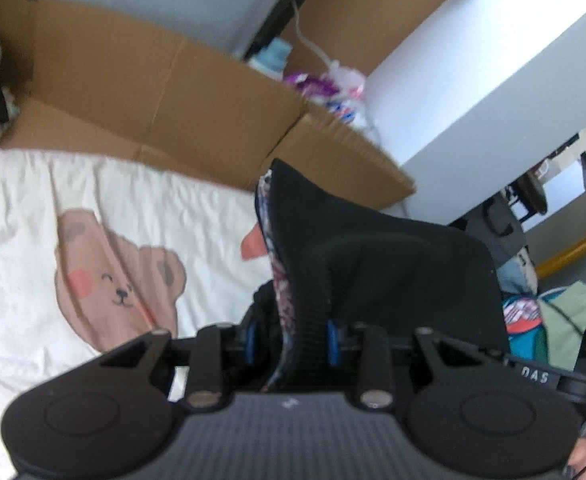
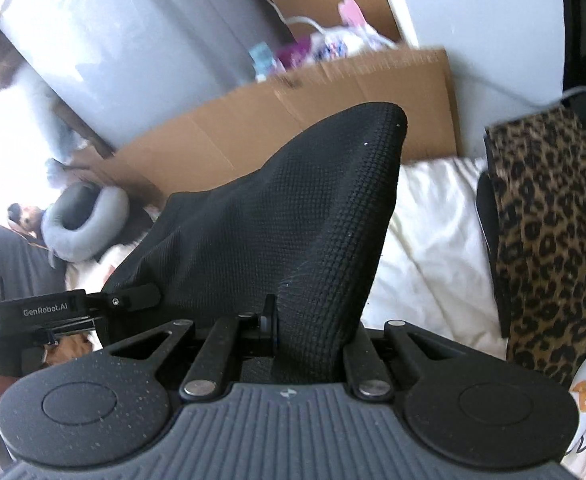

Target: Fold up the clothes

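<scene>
A black textured garment [image 1: 377, 264] with a floral-printed inner side rises out of my left gripper [image 1: 293, 340], which is shut on its edge. The same black garment [image 2: 293, 216] stands up in a fold from my right gripper [image 2: 293, 332], shut on another part of it. The cloth hangs between the two grippers above a white bedsheet [image 1: 133, 208] printed with a brown bear [image 1: 117, 276]. In the right wrist view the other gripper's body [image 2: 41, 312] shows at the left, close by. The cloth hides both pairs of fingertips.
Flattened cardboard [image 1: 165, 92] lines the far edge of the bed. A leopard-print cloth [image 2: 553, 240] lies on the sheet at the right. A grey neck pillow [image 2: 81, 224] sits at the left. Clutter and bags [image 1: 333, 88] lie behind the cardboard.
</scene>
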